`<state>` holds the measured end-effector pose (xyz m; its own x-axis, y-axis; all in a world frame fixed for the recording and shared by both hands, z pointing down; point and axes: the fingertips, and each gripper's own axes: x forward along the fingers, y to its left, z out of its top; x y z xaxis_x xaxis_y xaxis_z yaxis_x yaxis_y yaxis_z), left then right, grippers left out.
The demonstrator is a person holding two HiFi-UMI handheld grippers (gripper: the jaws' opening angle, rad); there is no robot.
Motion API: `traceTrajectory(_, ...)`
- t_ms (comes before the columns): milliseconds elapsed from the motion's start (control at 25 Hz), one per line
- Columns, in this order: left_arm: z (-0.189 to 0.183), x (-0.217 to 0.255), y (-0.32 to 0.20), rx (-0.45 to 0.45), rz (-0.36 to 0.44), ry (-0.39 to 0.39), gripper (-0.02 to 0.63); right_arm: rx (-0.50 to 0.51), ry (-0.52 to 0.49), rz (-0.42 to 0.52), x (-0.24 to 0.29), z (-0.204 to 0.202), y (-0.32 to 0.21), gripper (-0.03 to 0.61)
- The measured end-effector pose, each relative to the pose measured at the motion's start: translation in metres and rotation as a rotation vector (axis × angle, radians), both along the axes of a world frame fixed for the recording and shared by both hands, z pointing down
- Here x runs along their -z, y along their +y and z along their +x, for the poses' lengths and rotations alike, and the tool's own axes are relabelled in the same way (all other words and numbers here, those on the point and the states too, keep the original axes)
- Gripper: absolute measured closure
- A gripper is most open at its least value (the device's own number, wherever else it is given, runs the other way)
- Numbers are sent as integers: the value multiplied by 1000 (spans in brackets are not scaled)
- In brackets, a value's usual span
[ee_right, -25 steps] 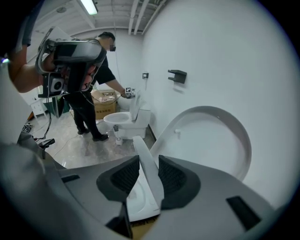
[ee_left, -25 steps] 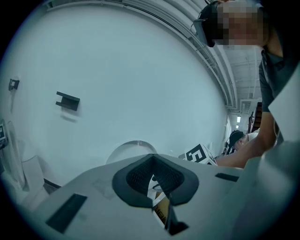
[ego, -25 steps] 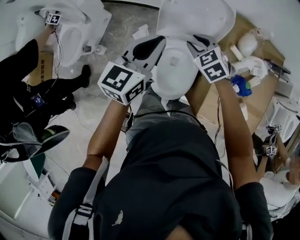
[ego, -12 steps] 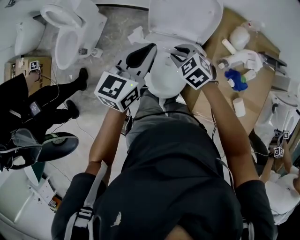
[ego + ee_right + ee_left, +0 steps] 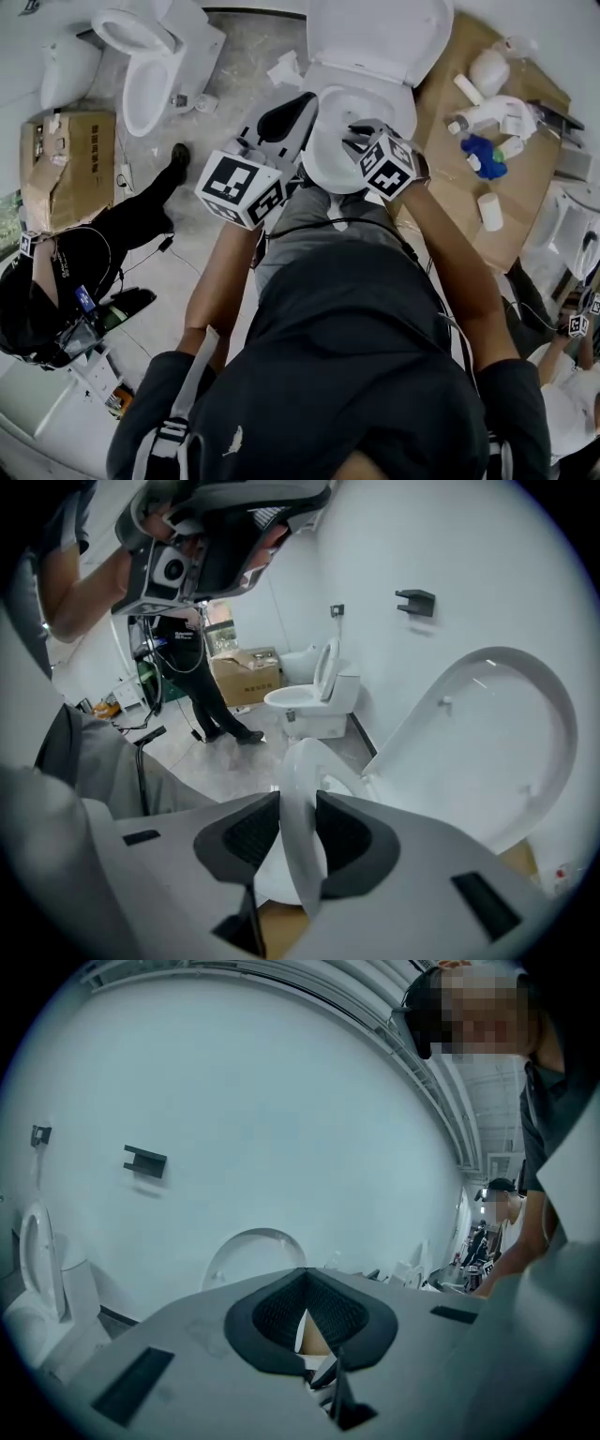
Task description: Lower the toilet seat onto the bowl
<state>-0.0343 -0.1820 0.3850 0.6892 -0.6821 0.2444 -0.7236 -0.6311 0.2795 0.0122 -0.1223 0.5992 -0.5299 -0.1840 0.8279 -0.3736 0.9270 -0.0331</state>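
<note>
A white toilet stands in front of me in the head view, its lid (image 5: 380,37) upright against the tank. The white seat (image 5: 328,150) is tilted partway down over the bowl. My right gripper (image 5: 361,139) is shut on the seat's front rim. In the right gripper view the seat rim (image 5: 302,761) runs edge-on between the black pads (image 5: 246,836), and the lid (image 5: 497,733) stands behind it. My left gripper (image 5: 284,112) hovers just left of the bowl, touching nothing. In the left gripper view its jaws (image 5: 305,1277) meet at the tips with nothing held.
A second toilet (image 5: 150,66) stands at the back left beside a cardboard box (image 5: 66,169). A person in black (image 5: 84,272) crouches at the left. Flat cardboard (image 5: 469,206) on the right holds a spray bottle (image 5: 487,114), a blue cloth (image 5: 483,155) and small containers.
My right gripper has come down and toward me with the seat, which has swung away from the lid. The left gripper stayed beside the bowl. The person at the left moved lower.
</note>
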Motion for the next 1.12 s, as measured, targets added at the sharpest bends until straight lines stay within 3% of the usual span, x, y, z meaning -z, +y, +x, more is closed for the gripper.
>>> traceTrajectory(360, -22, -11, -13, -84, -10, 0, 609, 28, 85, -59, -34, -5, 40, 453)
traceTrajectory(680, -56, -32, -15, -66, -43, 17, 609, 57, 146, -165, -72, -13, 80, 451)
traceTrajectory(1120, -65, -70, -10, -65, -110, 18, 609, 72, 208, -316, -133, -21, 129, 474)
